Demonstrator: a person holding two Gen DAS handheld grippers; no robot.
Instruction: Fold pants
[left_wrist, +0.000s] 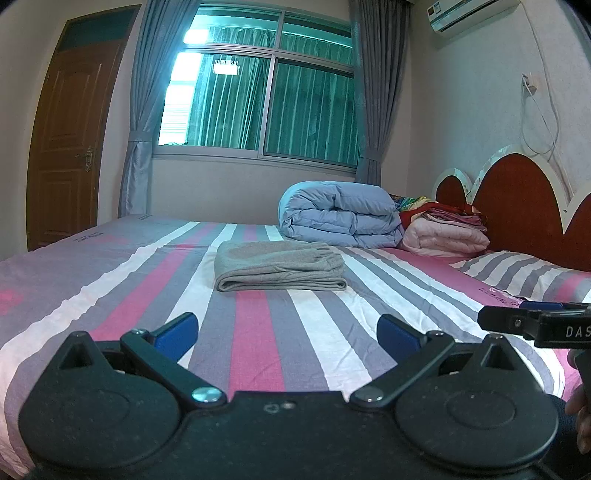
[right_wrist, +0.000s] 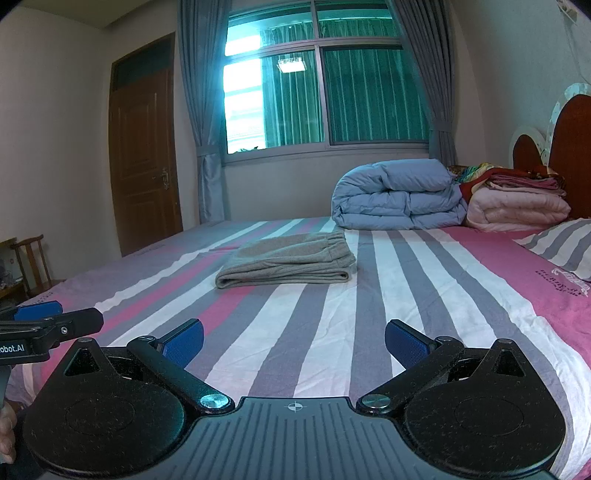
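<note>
Already folded, by the look of it: grey pants (left_wrist: 279, 266) stacked in a neat layered bundle mid-bed on the striped sheet (left_wrist: 255, 332), well clear of both tools. Left gripper (left_wrist: 286, 330) spread wide, empty. Right gripper (right_wrist: 293, 338) likewise wide, gripping nothing. Little left, judging by this. Wooden chair (right_wrist: 31, 262) caught only from the right wrist; air conditioner (left_wrist: 472, 14) only from the left.
</note>
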